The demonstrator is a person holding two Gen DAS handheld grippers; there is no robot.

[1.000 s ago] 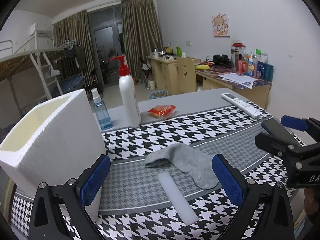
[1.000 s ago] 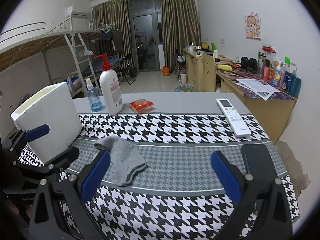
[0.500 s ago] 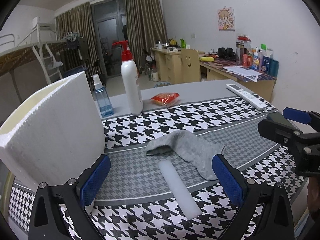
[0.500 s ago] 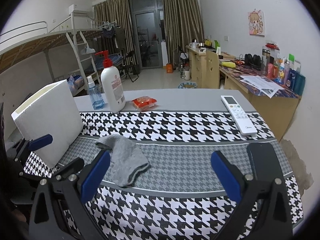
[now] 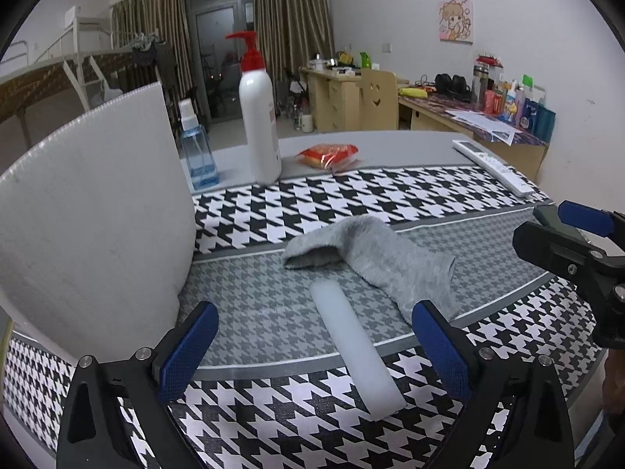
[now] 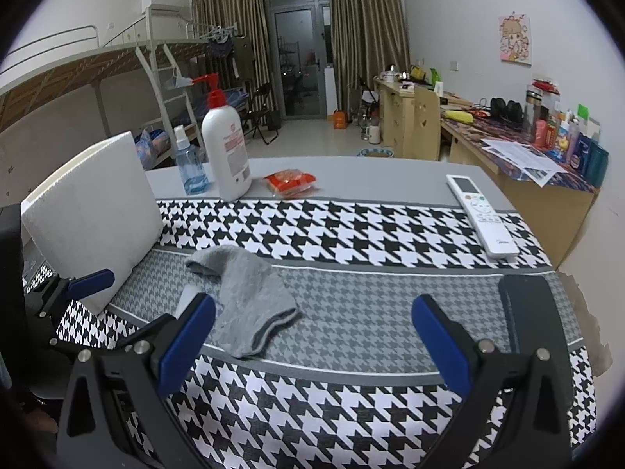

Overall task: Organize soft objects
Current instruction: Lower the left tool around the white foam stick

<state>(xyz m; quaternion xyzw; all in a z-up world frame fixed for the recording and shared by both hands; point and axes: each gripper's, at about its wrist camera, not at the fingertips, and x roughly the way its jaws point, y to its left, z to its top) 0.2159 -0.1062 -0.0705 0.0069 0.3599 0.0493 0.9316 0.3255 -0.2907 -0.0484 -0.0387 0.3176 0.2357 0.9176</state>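
1. My left gripper (image 5: 310, 342) hovers over the near edge of the surface (image 5: 390, 144) with its blue fingers (image 5: 187, 348) spread wide, holding nothing.
2. Between those fingers, a little ahead, a pale translucent bar (image 5: 356, 348) lies flat on the houndstooth cloth (image 5: 351, 203); I cannot tell what it is made of.
3. My right gripper (image 6: 312, 342) also hangs above the near edge, fingers (image 6: 439, 344) spread and empty.
4. The grey sock (image 6: 244, 297) lies limp on the grey band of the cloth, just ahead of my right gripper's left finger and beyond my left gripper's right finger; its cuff end looks folded over.
5. One end of the bar lies just beside the sock's cuff; whether they touch is unclear.
6. A white foam box (image 5: 97, 222) stands at the left of the cloth, close beside my left gripper.
7. A dark phone (image 6: 531, 312) lies flat at the right, just past my right gripper's right finger.
8. Farther back stand a white pump bottle (image 6: 228, 148) and a blue spray bottle (image 6: 191, 168), with a red snack packet (image 6: 291, 181) near them.
9. A white remote (image 6: 482, 215) lies at the far right, well apart from the sock.
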